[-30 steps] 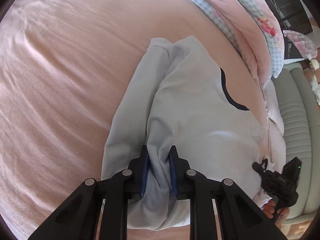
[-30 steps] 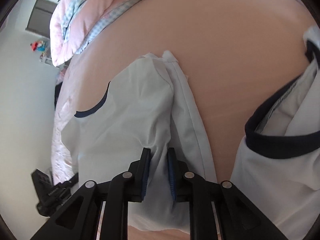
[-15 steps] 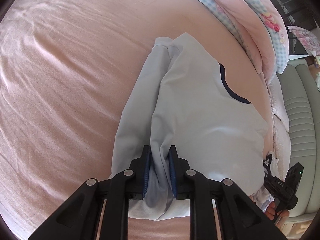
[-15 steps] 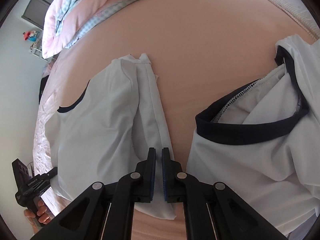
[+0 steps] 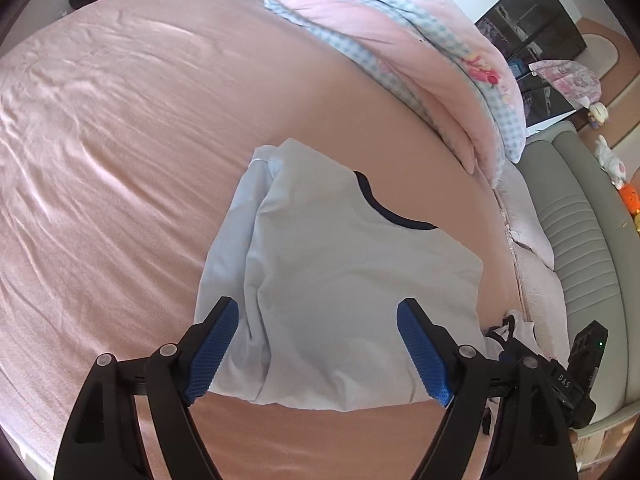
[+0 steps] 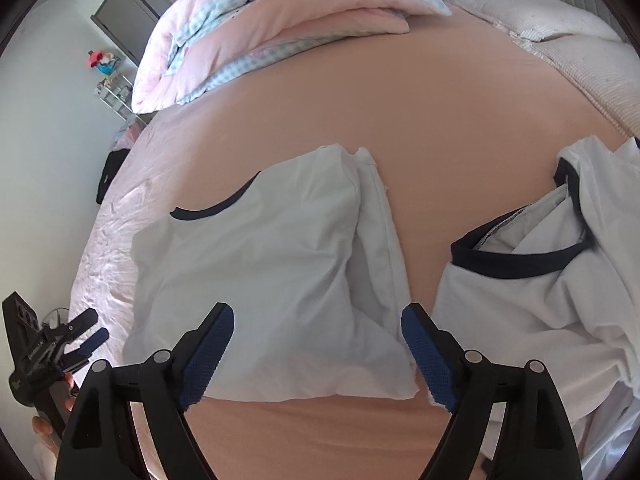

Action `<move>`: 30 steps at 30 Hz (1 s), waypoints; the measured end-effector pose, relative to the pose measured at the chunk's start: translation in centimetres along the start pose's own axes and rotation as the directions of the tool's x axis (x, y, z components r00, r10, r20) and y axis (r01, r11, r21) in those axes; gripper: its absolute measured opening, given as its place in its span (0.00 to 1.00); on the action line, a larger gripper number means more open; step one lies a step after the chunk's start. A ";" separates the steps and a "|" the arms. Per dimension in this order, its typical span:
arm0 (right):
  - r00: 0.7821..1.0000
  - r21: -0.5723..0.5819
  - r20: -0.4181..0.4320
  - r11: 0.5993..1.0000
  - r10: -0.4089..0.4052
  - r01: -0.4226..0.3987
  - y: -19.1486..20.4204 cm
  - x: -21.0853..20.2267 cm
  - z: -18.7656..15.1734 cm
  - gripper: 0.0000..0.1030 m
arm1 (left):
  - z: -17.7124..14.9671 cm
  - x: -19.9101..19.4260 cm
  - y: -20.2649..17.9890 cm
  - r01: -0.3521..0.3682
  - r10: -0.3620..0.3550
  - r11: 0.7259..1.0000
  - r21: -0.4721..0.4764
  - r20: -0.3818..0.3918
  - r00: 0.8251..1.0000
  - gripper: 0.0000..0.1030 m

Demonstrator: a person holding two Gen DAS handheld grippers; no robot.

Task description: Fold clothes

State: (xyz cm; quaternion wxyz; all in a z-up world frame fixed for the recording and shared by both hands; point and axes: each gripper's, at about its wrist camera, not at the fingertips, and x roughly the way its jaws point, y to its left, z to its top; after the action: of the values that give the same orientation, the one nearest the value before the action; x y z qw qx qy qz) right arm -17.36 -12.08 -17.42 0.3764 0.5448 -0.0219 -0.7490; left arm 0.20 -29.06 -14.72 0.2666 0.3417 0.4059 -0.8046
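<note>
A folded pale blue shirt with a navy collar lies flat on the pink bed sheet. My left gripper hovers above its near edge, jaws opening wide, blue pads clear of the cloth. In the right wrist view the same shirt lies below my right gripper, whose jaws are also opening with nothing pressed between them. A second, unfolded white shirt with a navy collar is heaped to the right. The left gripper shows at the lower left there, held by a hand.
A folded pink and blue-checked quilt lies along the far side of the bed. A grey-green padded headboard runs down the right, with plush toys beyond. A dark cabinet stands by the wall.
Both grippers were shut on folds of the shirt; both have let go, opened wide and lifted back. The shirt now lies flat on the sheet.
</note>
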 end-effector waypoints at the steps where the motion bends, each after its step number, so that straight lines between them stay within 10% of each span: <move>1: 0.999 0.016 -0.012 0.999 0.034 -0.033 0.2 0.2 -0.2 0.83 | -0.5 -0.1 -0.4 0.004 -0.004 1.000 0.011 0.008 1.000 0.79; 12: 0.982 0.132 -0.058 0.976 0.182 -0.173 1.7 1.0 -3.6 0.83 | -4.0 0.2 -0.6 0.116 -0.116 0.993 0.011 -0.028 0.993 0.80; 20: 0.937 0.351 -0.055 0.885 0.344 -0.304 0.0 2.6 -6.6 0.83 | -6.3 -0.5 1.1 0.232 -0.234 0.967 -0.109 -0.002 0.972 0.81; 30: 0.935 0.574 0.042 0.757 0.353 -0.312 -3.6 5.5 -8.0 0.83 | -8.4 1.1 3.7 0.274 -0.292 0.936 -0.221 -0.050 0.955 0.82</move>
State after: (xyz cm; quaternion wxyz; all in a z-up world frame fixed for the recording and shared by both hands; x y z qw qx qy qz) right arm -13.31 -9.73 -26.64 0.3231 0.6452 -0.3287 -0.6094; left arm 4.92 -24.14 -20.97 0.1661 0.2818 0.5449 -0.7721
